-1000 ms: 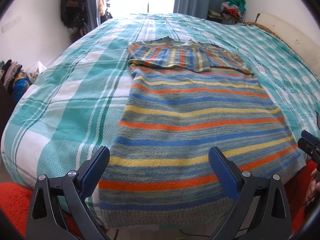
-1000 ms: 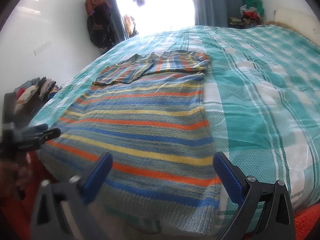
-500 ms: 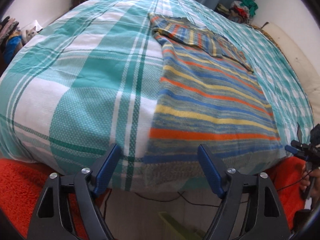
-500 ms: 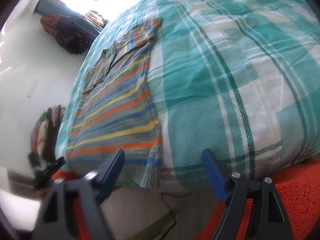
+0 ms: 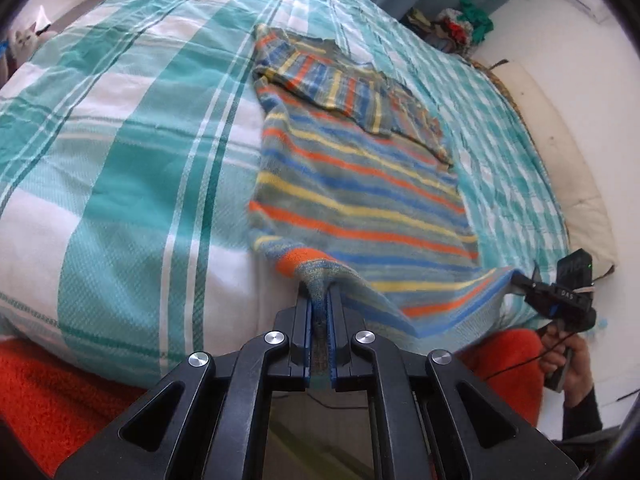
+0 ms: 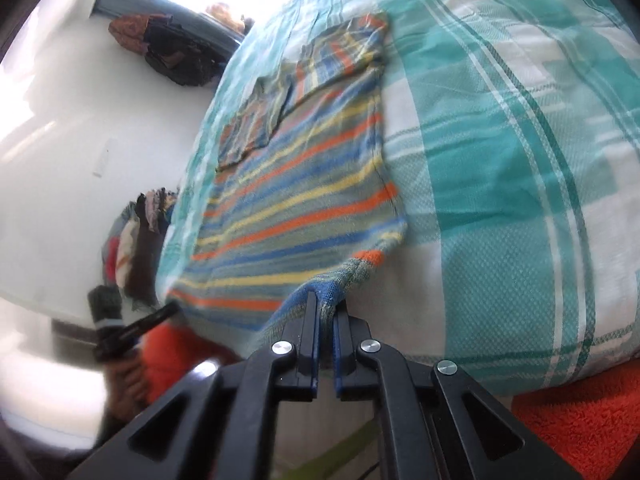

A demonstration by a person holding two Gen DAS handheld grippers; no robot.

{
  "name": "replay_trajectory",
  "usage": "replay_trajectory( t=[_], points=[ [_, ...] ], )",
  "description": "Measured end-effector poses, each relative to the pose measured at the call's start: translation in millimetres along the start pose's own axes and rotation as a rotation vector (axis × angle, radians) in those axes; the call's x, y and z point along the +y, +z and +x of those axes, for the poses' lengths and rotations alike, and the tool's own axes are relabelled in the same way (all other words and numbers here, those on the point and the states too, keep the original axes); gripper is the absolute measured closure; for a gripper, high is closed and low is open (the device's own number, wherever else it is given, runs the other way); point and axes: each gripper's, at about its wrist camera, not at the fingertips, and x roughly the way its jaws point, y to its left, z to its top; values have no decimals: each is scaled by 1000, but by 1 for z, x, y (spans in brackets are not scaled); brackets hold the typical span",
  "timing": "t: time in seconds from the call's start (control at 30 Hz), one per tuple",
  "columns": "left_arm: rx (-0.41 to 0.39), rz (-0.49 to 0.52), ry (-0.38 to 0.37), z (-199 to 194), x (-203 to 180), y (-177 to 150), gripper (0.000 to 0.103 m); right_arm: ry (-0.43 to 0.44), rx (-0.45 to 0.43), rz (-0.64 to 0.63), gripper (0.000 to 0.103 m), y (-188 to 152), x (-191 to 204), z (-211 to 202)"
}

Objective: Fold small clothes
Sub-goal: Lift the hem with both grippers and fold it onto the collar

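Note:
A striped knit sweater (image 5: pixel 360 184) in blue, orange, yellow and grey lies flat on the bed, sleeves folded across its chest. My left gripper (image 5: pixel 319 300) is shut on the sweater's bottom left hem corner and lifts it slightly. My right gripper (image 6: pixel 327 312) is shut on the bottom right hem corner of the sweater (image 6: pixel 296 200). The right gripper also shows in the left wrist view (image 5: pixel 520 280) at the far hem corner, and the left gripper shows in the right wrist view (image 6: pixel 168 312), blurred.
The bed has a teal and white plaid cover (image 5: pixel 120 160). An orange fuzzy rug (image 5: pixel 60 392) lies on the floor below the bed edge. Piles of clothes (image 6: pixel 136 232) sit by the wall. A pillow (image 5: pixel 576 184) lies at the bed's right side.
Both grippers went from open above the hem to shut on the two bottom hem corners. The hem is now pulled up off the bed edge.

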Motion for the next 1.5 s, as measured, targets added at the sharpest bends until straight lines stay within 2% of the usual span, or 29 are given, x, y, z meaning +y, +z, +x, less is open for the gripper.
replay_trajectory(
  t=[0.07,0.2,0.33,0.43,0.57,0.6,0.63,0.67,0.7,0.73,0.77,0.8,0.87,0.93,1.0,1.07,1.1,1.13,1.2,1.3,1.33,1.4,1.5],
  points=[
    [-43,-29,-31,6,0,42,99,3,-68,5,98,31,2,8],
    [-83,-45,7,43,5,127,99,-19,-165,30,98,105,-1,40],
    [-96,-48,50,82,9,198,99,-56,-197,27,98,180,-2,72],
    [-95,-58,67,107,13,240,99,-59,-192,50,98,228,-8,96],
    [-88,-62,109,144,23,281,98,-104,-191,27,98,279,-15,128],
    [-88,-60,129,155,26,288,97,-110,-187,26,98,289,-19,138],
    [-93,-61,164,164,29,295,90,-104,-181,28,98,295,-26,149],
    [-98,-72,207,171,33,302,87,-112,-188,34,96,300,-32,157],
    [-107,-93,251,173,39,307,77,-146,-211,44,90,303,-37,160],
    [-134,-117,265,168,45,310,67,-165,-235,48,86,304,-40,158],
    [-175,-137,254,158,51,312,63,-159,-260,42,79,305,-42,152],
    [-213,-144,239,146,55,309,54,-149,-286,26,79,306,-41,145],
    [-242,-97,236,126,53,298,52,-147,-281,-48,79,305,-31,131],
    [-181,31,174,120,36,282,52,-125,-181,-150,79,300,-13,132],
    [-29,208,87,134,9,263,52,-132,-17,-260,79,290,8,148],
    [110,363,86,162,-17,244,52,-176,159,-333,79,284,21,179],
    [154,413,103,178,-28,240,51,-216,209,-352,79,285,23,195],
    [184,435,125,193,-34,242,51,-254,217,-367,79,289,25,209],
    [167,386,170,216,-35,262,52,-304,149,-360,81,310,27,227],
    [13,187,191,215,-18,309,53,-333,-72,-325,80,335,35,220],
    [-34,117,186,208,-10,320,53,-326,-113,-316,80,339,39,214],
    [-96,40,184,191,2,329,53,-315,-145,-331,80,336,46,202],
    [-108,120,163,168,-5,309,52,-317,-88,-441,80,313,60,187]
  ],
)
